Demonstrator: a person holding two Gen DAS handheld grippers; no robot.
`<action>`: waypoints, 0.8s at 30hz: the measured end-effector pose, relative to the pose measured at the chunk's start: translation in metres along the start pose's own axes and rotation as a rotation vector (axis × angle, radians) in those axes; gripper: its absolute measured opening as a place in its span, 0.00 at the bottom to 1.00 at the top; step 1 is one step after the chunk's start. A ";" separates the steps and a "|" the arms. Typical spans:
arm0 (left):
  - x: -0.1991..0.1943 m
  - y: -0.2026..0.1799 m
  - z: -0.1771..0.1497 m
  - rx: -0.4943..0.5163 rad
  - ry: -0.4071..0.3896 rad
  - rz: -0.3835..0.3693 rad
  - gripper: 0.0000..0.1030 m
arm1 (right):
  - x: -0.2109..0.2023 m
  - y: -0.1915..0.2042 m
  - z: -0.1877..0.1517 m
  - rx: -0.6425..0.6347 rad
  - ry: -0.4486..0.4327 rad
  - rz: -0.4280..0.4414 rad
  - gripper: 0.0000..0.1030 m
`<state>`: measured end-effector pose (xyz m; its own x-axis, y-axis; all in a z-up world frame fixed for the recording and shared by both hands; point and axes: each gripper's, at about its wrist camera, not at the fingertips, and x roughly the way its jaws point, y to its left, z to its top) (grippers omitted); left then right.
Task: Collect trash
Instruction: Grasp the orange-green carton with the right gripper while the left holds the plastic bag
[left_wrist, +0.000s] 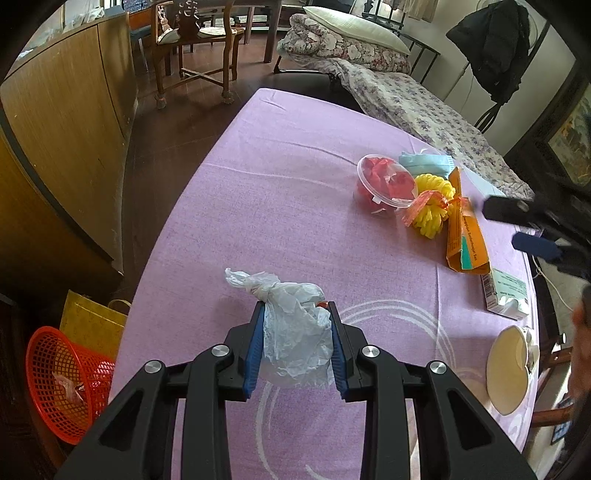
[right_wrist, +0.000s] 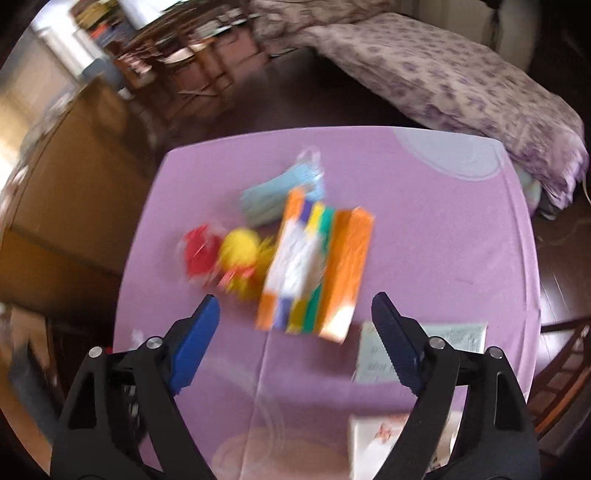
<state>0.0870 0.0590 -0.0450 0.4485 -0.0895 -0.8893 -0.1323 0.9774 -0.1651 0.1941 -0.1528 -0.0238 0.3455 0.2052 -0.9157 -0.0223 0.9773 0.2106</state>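
Note:
My left gripper (left_wrist: 296, 309) is shut on a knotted, crumpled white plastic bag (left_wrist: 291, 328), held just above the purple tablecloth (left_wrist: 280, 162). Further right lie a clear tub of red scraps (left_wrist: 384, 184), a yellow pom-pom with a red ribbon (left_wrist: 432, 206), a blue face mask (left_wrist: 426, 162) and an orange carton (left_wrist: 465, 236). My right gripper (right_wrist: 295, 306) hangs open and empty over the table, just short of the orange carton (right_wrist: 317, 273); the right wrist view is blurred. Its fingers (left_wrist: 517, 210) show at the right edge of the left wrist view.
A red mesh basket (left_wrist: 62, 380) with a scrap inside stands on the floor left of the table, beside a yellow paper bag (left_wrist: 88, 317). A small white box (left_wrist: 504, 291) and a cream bowl (left_wrist: 508, 369) sit near the right edge. A bed and wooden chairs lie beyond.

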 end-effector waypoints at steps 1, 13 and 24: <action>0.000 0.000 0.000 0.000 0.001 0.000 0.31 | 0.006 0.001 0.005 0.006 0.002 -0.019 0.79; 0.003 0.000 0.001 0.001 0.011 -0.003 0.31 | 0.055 -0.010 0.018 0.096 0.104 -0.041 0.79; 0.005 -0.001 0.001 -0.004 0.015 0.005 0.31 | 0.028 -0.021 0.006 0.094 0.064 -0.004 0.56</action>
<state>0.0903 0.0582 -0.0486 0.4341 -0.0873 -0.8966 -0.1387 0.9770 -0.1622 0.2099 -0.1676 -0.0512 0.2849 0.2069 -0.9360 0.0681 0.9696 0.2351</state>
